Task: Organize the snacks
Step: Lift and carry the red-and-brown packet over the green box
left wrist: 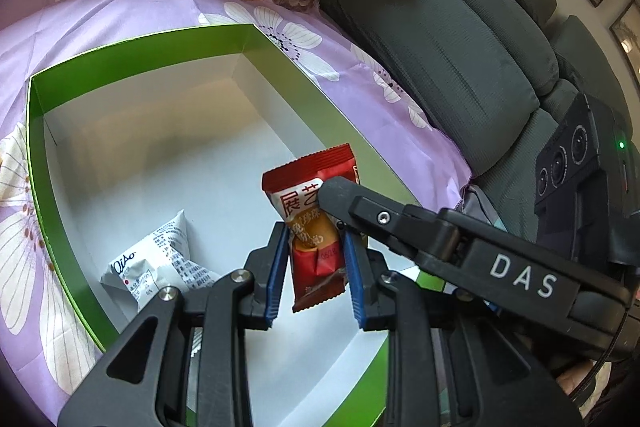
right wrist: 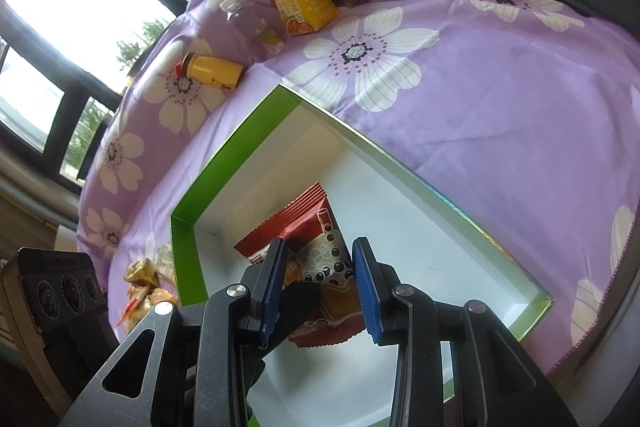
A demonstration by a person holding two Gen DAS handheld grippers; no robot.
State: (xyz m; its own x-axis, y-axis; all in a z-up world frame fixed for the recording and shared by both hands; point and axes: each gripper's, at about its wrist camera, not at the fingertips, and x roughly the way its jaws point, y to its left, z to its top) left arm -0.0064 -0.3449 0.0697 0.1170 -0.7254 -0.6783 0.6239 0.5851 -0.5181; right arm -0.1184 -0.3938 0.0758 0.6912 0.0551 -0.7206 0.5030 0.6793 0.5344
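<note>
Left wrist: both hand-held grippers [left wrist: 316,255] [right wrist: 320,279] clamp red snack packet [left wrist: 310,187] above green box [left wrist: 36,155]

Red snack packet [left wrist: 316,227] above green box [left wrist: 140,45]

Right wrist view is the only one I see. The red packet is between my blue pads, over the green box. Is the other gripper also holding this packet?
Observer: Yes. The left gripper is shut on the lower half of the red packet, with one pad on each side edge.
Operator: Is anything lying inside the box, hidden under my fingers?
Observer: One white packet lies on the floor of the green box, near its left wall in the left wrist view.
Operator: Where does my gripper sit on the packet?
Observer: One finger of the right gripper lies across the packet's upper front, above the left pads.
</note>
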